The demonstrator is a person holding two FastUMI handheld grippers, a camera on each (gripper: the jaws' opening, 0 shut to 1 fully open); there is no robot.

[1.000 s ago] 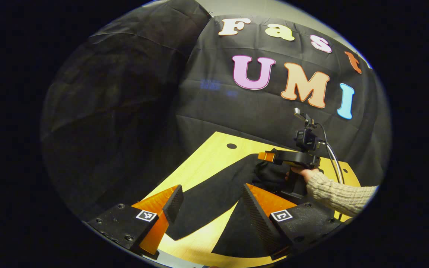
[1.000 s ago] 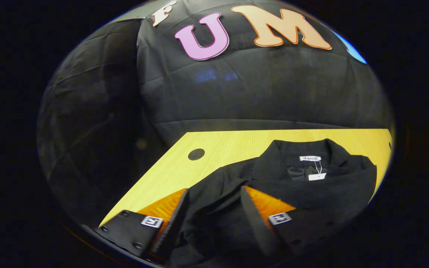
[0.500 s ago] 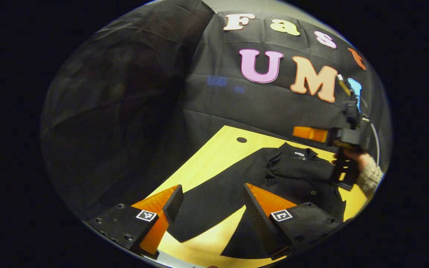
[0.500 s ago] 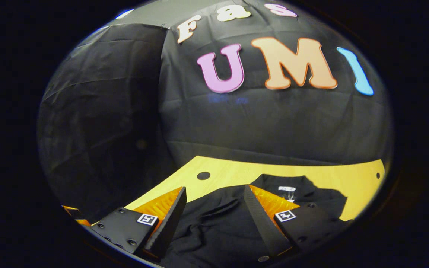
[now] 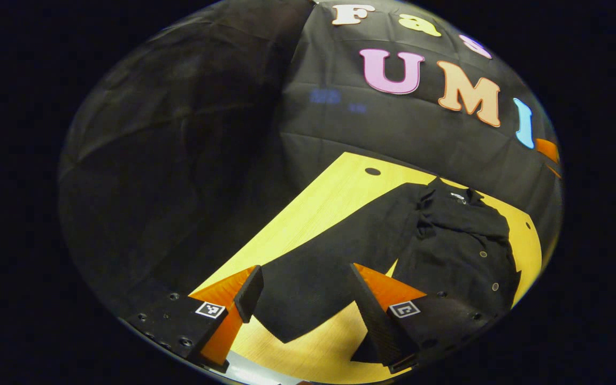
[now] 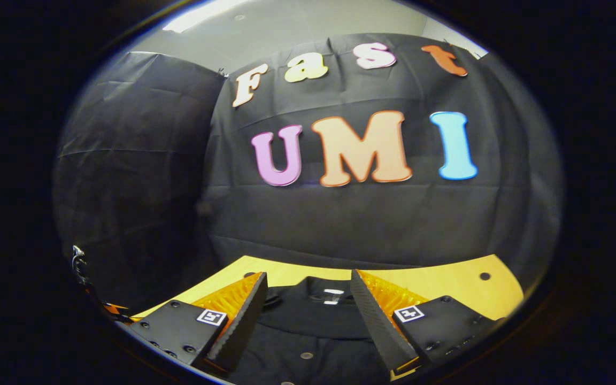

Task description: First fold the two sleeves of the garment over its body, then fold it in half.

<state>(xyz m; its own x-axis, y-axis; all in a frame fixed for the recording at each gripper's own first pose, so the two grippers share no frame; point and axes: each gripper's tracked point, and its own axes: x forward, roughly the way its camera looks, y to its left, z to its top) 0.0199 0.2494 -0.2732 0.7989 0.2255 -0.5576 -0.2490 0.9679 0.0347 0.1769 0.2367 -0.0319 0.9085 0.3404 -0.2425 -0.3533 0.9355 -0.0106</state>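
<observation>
A black buttoned garment [image 5: 457, 251] lies on the yellow wooden table [image 5: 318, 208]. One sleeve is folded across its chest just below the collar. The other sleeve [image 5: 335, 256] stretches out flat toward my left gripper [image 5: 305, 291], whose open fingers hang above the cuff end. In the right gripper view the collar with its white label [image 6: 332, 295] and the button front lie below my right gripper [image 6: 308, 307]. Its fingers are spread wide, holding nothing.
Black cloth walls close off the table at the back and left. Round holes [image 5: 372, 171] [image 6: 484, 276] mark the far corners of the tabletop. Bare wood shows left of the stretched sleeve and beyond the collar.
My right gripper has let the folded sleeve lie on the chest, risen and drawn back off the garment. The left gripper view has tilted, showing more of the garment.
</observation>
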